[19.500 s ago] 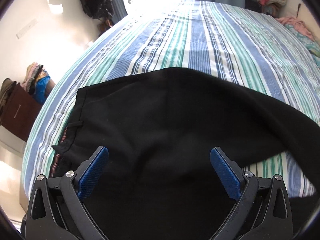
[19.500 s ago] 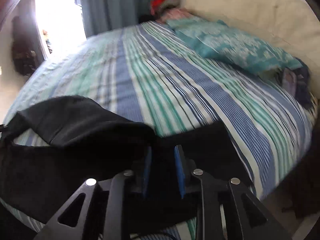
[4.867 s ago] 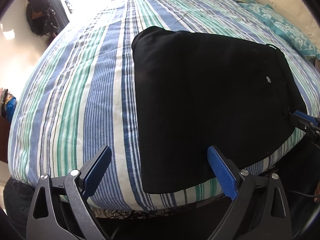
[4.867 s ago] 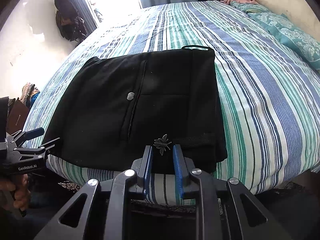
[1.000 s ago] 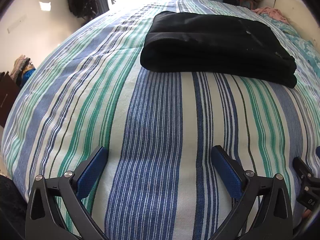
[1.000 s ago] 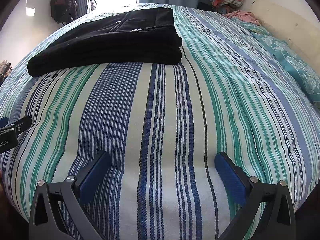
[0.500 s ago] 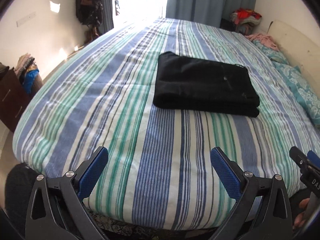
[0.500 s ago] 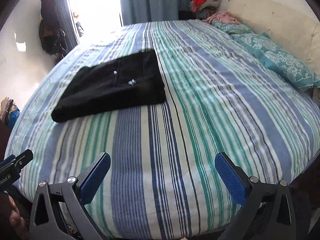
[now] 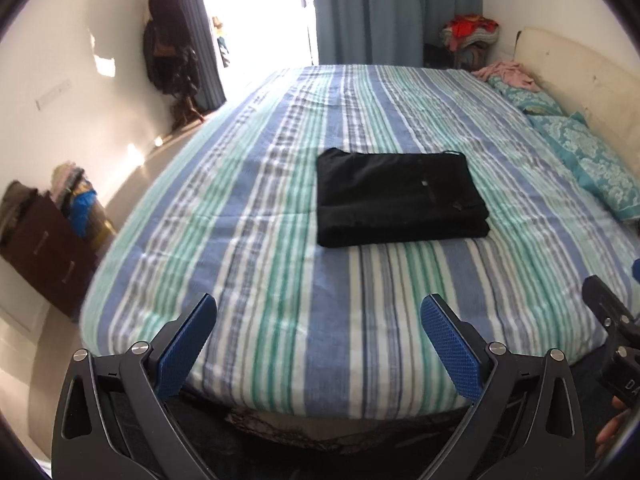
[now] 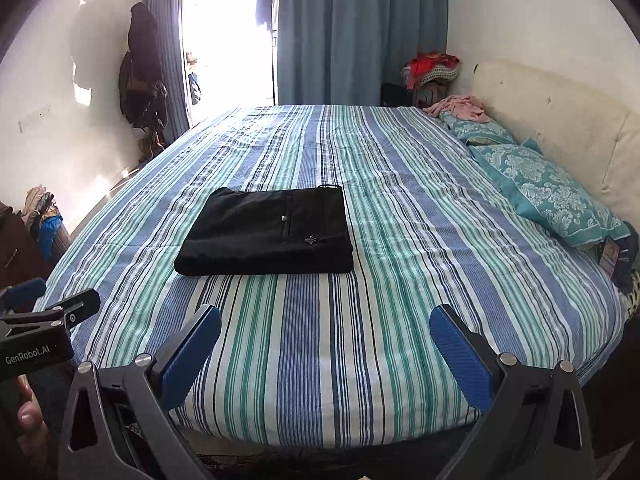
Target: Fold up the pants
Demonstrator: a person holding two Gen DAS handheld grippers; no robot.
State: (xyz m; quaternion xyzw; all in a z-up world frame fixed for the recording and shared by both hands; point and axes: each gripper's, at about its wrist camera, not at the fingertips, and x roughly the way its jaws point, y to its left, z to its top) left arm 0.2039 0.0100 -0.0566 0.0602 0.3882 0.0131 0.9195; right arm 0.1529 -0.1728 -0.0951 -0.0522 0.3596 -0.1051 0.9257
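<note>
Black pants [image 9: 398,198] [image 10: 268,236] lie folded into a flat rectangle on the striped bed [image 9: 280,280] [image 10: 400,280], in the middle of both views. My left gripper [image 9: 318,320] is open and empty, held back beyond the bed's near edge, well short of the pants. My right gripper [image 10: 326,328] is also open and empty, just as far back. Each wrist view catches the other gripper at its side edge: the right gripper's body [image 9: 612,336] and the left gripper's body [image 10: 40,332], held by a hand [image 10: 28,416].
Teal patterned pillows [image 10: 548,192] and a cream headboard [image 10: 560,120] line the bed's right side. A dark wooden dresser [image 9: 44,248] with piled clothes stands left of the bed. Blue curtains [image 10: 352,40], a bright doorway and hanging dark clothes [image 10: 140,76] are at the far wall.
Both grippers have drawn back and up from the bed, open throughout. The folded pants now look smaller and farther away and lie unmoved.
</note>
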